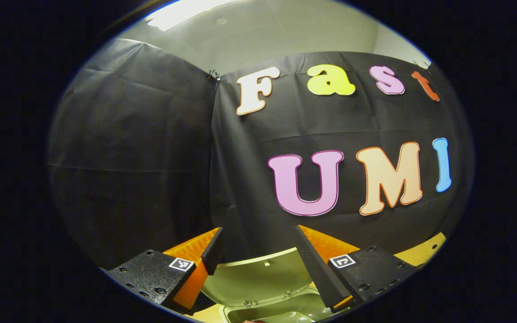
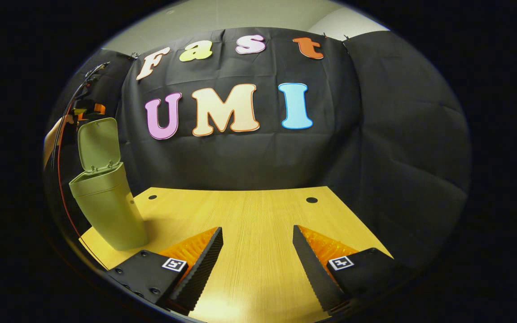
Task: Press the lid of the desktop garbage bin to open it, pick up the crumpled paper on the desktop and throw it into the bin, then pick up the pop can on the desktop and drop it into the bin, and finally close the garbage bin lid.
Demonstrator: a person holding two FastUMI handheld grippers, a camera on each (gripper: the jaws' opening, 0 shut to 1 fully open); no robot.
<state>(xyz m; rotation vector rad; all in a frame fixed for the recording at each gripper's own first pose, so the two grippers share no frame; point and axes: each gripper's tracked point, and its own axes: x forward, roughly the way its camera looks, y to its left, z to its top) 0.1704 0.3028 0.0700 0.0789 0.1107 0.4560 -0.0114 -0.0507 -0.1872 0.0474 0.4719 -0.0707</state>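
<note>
The setting is a staged recording booth inside an ordinary room rather than a lived-in home. Black cloth (image 2: 249, 157) hangs in clipped, creased panels directly behind and to the right of a light wooden desktop (image 2: 249, 233), which has two round holes near its far edge. Above the cloth a plain pale wall and ceiling (image 1: 258, 36) are visible with a ceiling light (image 1: 186, 11), and a green lidded bin (image 2: 106, 202) stands at the desktop's left end.
</note>
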